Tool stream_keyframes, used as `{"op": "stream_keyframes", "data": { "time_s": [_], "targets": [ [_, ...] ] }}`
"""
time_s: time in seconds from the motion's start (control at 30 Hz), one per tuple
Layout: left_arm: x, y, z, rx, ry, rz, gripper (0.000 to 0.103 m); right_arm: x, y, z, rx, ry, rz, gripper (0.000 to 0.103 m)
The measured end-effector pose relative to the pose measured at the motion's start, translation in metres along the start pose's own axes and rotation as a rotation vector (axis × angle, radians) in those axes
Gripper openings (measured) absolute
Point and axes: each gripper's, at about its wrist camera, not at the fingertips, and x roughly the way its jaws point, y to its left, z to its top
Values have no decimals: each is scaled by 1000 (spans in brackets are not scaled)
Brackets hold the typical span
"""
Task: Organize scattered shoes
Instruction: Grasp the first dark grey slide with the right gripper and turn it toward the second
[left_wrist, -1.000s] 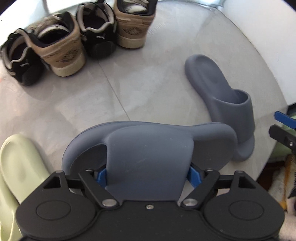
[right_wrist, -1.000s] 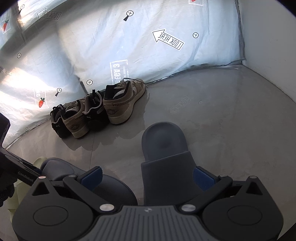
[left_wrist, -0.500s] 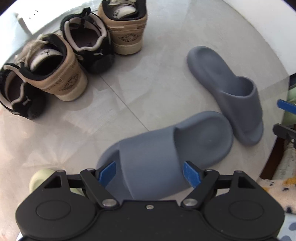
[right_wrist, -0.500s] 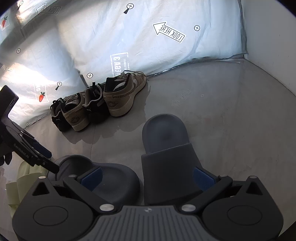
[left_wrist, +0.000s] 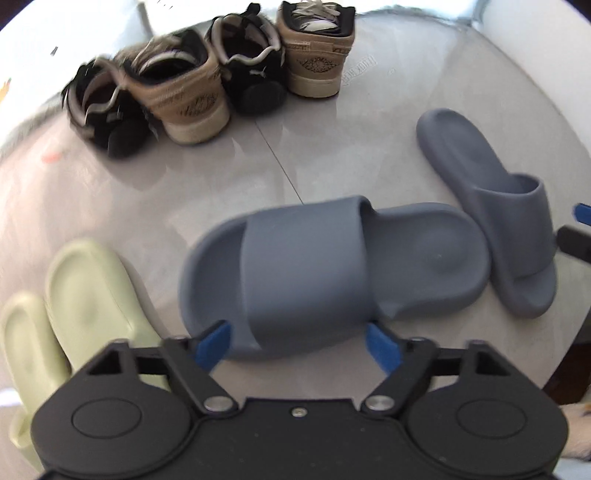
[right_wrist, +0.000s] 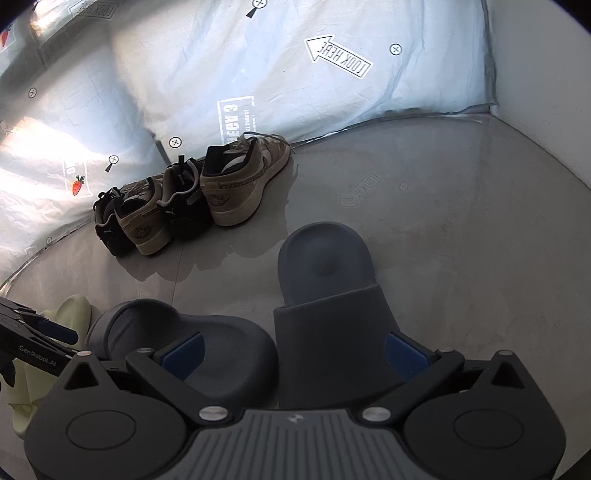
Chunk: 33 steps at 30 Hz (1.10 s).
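Jaws of the left gripper (left_wrist: 297, 345), closing, have let the sideways grey slide (left_wrist: 332, 273) drop to the floor (left_wrist: 110, 192), while the right gripper (right_wrist: 293, 352) grasps its mate (right_wrist: 328, 317) for pairing.

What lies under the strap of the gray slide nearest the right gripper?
The gray slide shows its bare heel bed beyond the strap. Under the strap the footbed is covered, so whether anything is inside cannot be seen.

Left gripper (left_wrist: 297, 345) closing above a grey slide (left_wrist: 332, 269)

Its blue pads are standing clear of the slide lying crosswise on the floor (left_wrist: 129, 192); a second grey slide (left_wrist: 491, 218) is touching its heel end, green slides (left_wrist: 74, 314) sitting left.
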Motion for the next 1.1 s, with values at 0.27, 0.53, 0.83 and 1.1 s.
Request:
{"op": "stream_keyframes", "data": {
  "time_s": [0.27, 0.53, 0.83, 1.1],
  "targets": [
    [-63, 56, -67, -368, -353, -160, 72, 56, 72, 5, -603, 112, 307, 103],
    [-71, 73, -102, -486, -355, -115, 72, 117, 107, -8, -930, 207, 267, 103],
    [-70, 71, -119, -508, -357, -131, 72, 123, 111, -3, -672, 289, 147, 103],
    [-67, 67, -129, -519, -347, -160, 73, 87, 134, -38, -484, 442, 102, 103]
  ]
}}
